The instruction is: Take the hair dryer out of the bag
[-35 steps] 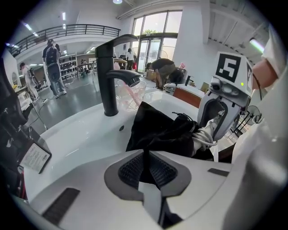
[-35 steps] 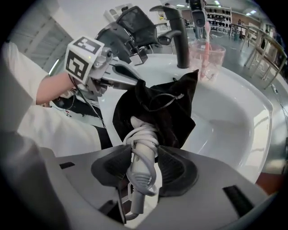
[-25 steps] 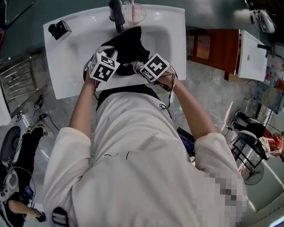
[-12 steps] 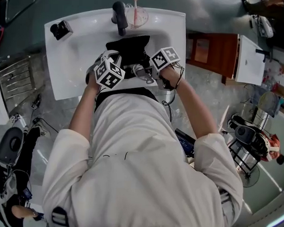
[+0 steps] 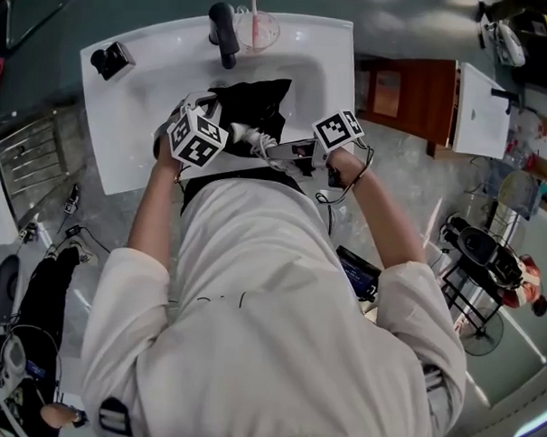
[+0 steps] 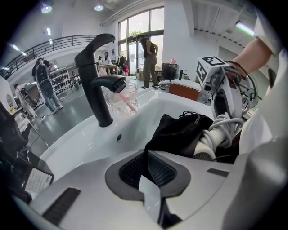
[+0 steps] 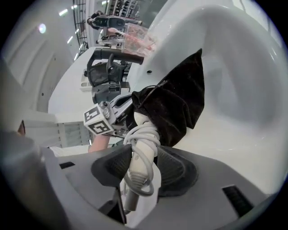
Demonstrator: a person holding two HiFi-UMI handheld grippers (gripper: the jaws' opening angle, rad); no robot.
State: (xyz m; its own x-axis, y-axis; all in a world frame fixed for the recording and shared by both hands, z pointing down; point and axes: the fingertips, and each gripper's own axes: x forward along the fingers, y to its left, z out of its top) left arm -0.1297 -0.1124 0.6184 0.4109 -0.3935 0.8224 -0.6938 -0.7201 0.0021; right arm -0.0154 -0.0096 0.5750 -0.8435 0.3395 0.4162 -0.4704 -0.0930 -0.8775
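Head view: partway done, the white hair dryer [image 5: 246,132] handle pokes out of the black bag [image 5: 256,99] in the sink [image 5: 124,116], and its head looks still inside. Left gripper view: the left gripper [image 6: 147,159] is clamped on the bag's edge, with the bag just ahead. Right gripper view: the right gripper [image 7: 143,166] grips the cord-wrapped handle between its jaws, and the full pull-out is left to do.
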